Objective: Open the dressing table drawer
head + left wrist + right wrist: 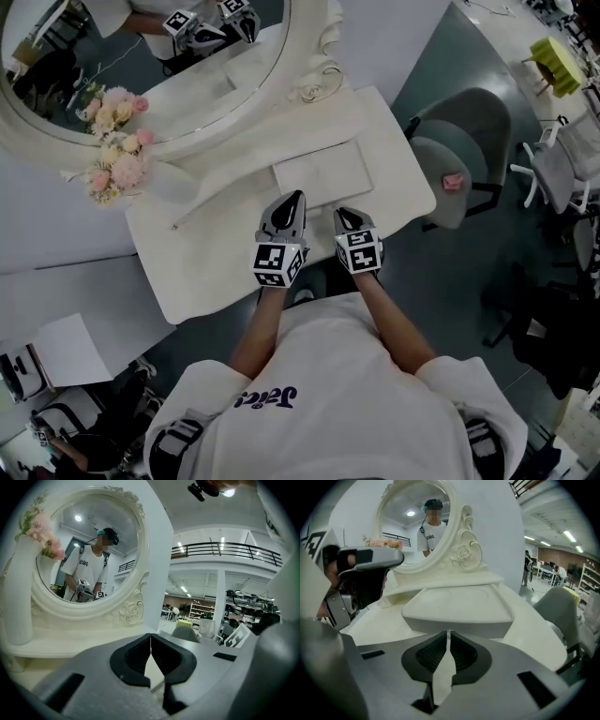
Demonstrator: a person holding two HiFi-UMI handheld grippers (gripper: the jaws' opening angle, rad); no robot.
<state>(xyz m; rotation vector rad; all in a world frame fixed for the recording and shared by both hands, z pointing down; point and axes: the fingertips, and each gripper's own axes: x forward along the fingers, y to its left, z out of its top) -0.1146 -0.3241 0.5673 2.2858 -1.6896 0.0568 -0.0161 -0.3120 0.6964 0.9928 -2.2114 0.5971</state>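
The white dressing table (211, 258) carries a low raised drawer box (323, 173) at the foot of its oval mirror (141, 66). In the right gripper view the box's plain front face (454, 623) lies just beyond my right gripper (448, 632); no handle shows on it. My left gripper (298, 195) hovers over the tabletop at the box's front left corner, jaws shut and empty. My right gripper (339, 212) is beside it at the box's front edge, also shut with nothing in it. The left gripper (150, 634) points toward the mirror's right side.
A white vase with pink flowers (117, 164) stands on the table's left. A grey chair (464, 155) with a small pink thing (453, 181) on its seat stands to the right. More chairs and a yellow stool (555, 64) lie further right.
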